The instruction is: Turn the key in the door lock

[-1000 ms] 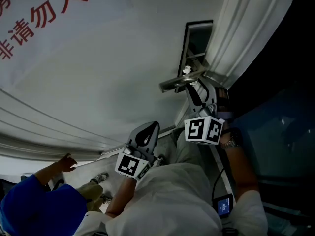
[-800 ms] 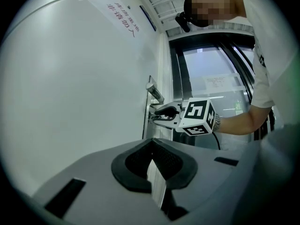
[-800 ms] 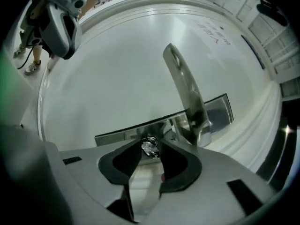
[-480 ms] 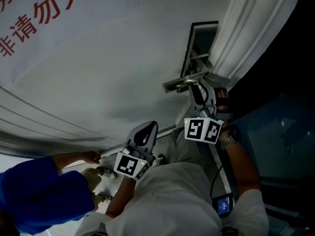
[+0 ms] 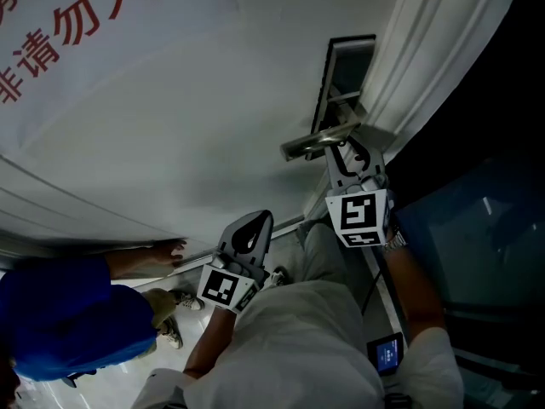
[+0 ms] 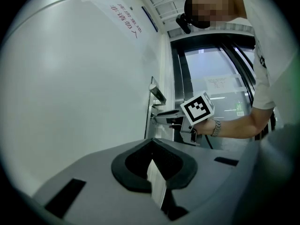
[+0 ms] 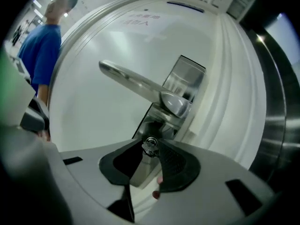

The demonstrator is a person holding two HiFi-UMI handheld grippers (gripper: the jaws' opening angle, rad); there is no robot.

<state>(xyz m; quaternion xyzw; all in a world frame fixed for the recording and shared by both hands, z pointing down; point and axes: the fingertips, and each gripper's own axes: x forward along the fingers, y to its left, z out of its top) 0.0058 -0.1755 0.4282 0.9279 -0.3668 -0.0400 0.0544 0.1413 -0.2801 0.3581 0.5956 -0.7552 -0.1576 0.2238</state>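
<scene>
A: Starting at the left: is the left gripper (image 5: 255,224) idle?

B: Yes. It's pinched together, empty, and well away from the lock (image 7: 156,124).

A: And the right gripper (image 7: 151,150)?

B: Its jaws have just been closing and now nip the key (image 7: 149,145), under the lever handle (image 7: 140,84). The key lies dead ahead, its shaft in line with the jaws. The shaft and keyhole are hidden.

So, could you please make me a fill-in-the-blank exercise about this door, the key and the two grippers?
1. The right gripper is shut on the ____ in the door lock.
2. The lever handle sits ____ that lock.
3. The left gripper holds ____.
4. The bystander's shirt is ____.
Missing words: key, above, nothing, blue. The right gripper's jaws have just been closing on the key.
</scene>
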